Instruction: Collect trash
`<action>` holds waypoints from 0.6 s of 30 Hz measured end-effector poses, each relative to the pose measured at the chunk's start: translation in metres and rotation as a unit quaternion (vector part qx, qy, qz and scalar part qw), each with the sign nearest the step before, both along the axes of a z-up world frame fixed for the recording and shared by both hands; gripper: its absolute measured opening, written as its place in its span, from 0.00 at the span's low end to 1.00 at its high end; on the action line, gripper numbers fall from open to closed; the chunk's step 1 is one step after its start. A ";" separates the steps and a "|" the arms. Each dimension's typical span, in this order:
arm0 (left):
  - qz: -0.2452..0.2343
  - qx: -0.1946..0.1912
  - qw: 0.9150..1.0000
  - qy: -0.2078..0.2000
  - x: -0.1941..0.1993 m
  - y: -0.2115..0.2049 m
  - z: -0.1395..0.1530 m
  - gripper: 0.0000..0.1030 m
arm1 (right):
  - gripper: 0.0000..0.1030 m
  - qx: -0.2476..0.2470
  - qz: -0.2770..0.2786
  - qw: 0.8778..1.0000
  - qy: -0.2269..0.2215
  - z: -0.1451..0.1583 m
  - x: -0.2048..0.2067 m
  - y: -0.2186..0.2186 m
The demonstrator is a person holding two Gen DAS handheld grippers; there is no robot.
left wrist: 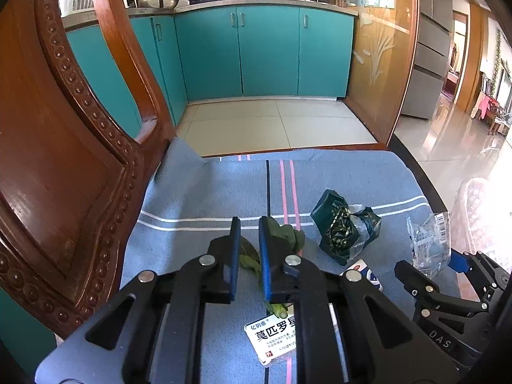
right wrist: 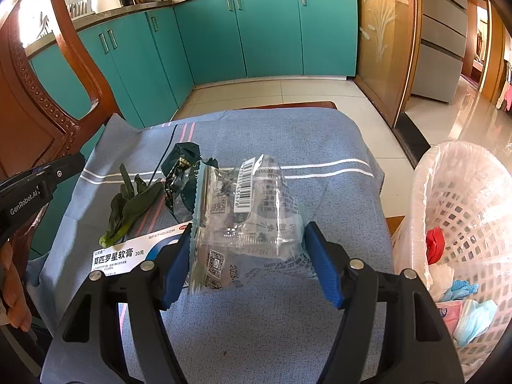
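While the left gripper [left wrist: 249, 224] pinches the limp green leaf [left wrist: 284, 235] in narrow jaws, the right gripper [right wrist: 248, 256] spans a clear wrapper [right wrist: 246, 217] (slippery film) above the worktop [right wrist: 288, 134]; either could drop short of the basket [right wrist: 464, 198] at right.

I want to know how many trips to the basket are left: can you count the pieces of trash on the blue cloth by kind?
Clear plastic wrappers: 1, held in the right claw
Dark green foil bags: 1
Leafy greens: 1
White medicine boxes: 1
Total: 4
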State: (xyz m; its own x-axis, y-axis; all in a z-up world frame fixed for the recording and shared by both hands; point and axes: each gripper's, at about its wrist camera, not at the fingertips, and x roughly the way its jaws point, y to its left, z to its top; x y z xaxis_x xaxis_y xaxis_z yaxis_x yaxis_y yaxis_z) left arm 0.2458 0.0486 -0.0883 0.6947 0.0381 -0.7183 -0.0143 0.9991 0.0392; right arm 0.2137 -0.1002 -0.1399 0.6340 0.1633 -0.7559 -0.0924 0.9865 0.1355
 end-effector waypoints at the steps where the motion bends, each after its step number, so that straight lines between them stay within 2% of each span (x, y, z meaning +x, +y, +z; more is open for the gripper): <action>1: 0.002 -0.001 1.000 -0.001 0.000 0.001 0.001 0.13 | 0.66 0.000 0.000 1.000 0.000 0.000 0.000 -0.001; 18: 0.009 0.008 1.000 -0.028 -0.013 -0.002 0.014 0.13 | 0.66 0.007 0.003 1.000 -0.017 0.010 -0.009 -0.005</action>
